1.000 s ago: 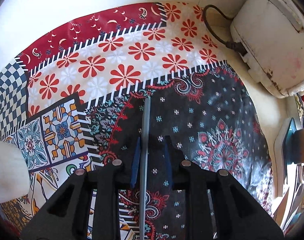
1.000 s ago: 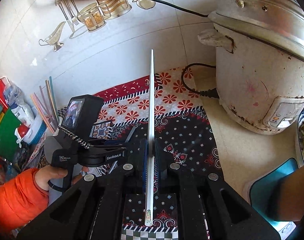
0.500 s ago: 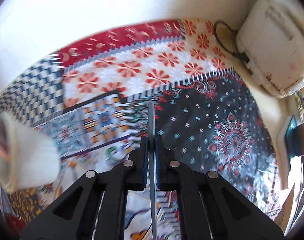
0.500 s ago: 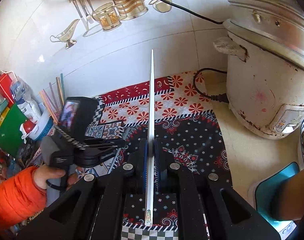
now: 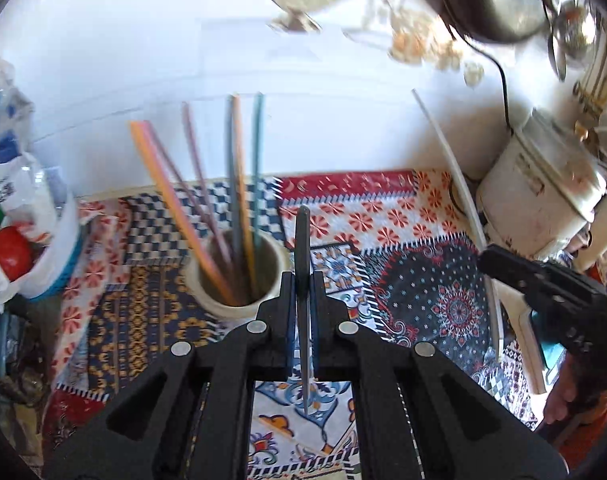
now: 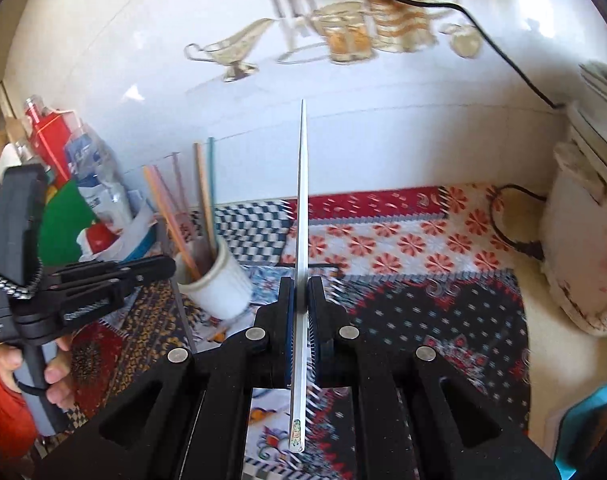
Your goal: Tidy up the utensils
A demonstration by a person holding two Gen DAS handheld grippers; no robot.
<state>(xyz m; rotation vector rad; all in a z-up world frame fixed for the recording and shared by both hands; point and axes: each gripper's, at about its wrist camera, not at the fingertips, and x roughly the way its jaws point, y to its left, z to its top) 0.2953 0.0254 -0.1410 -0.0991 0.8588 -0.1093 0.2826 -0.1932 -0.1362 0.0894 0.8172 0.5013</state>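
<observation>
In the left wrist view my left gripper [image 5: 302, 280] is shut on a grey chopstick [image 5: 302, 240], held above the patterned cloth [image 5: 423, 292]. Just left of its tips stands a white cup [image 5: 239, 308] with several coloured chopsticks [image 5: 239, 168] leaning in it. In the right wrist view my right gripper [image 6: 301, 284] is shut on a long white chopstick [image 6: 302, 200] that points up at the wall. The cup [image 6: 219, 288] sits to its left, with the left gripper [image 6: 159, 270] beside its rim. The right gripper [image 5: 499, 262] shows at the right of the left wrist view.
A worn white rice cooker [image 6: 583, 260] stands at the right, its black cord [image 6: 515, 236] lying on the cloth. Bags, a bottle and a red carton [image 6: 83, 184] crowd the left behind the cup. A teal object [image 6: 583, 432] lies at the front right. A tiled wall runs behind.
The left gripper shut on the grey chopstick, lifted it off the cloth and swung left to the cup. The right gripper moved left with the white chopstick still in it.
</observation>
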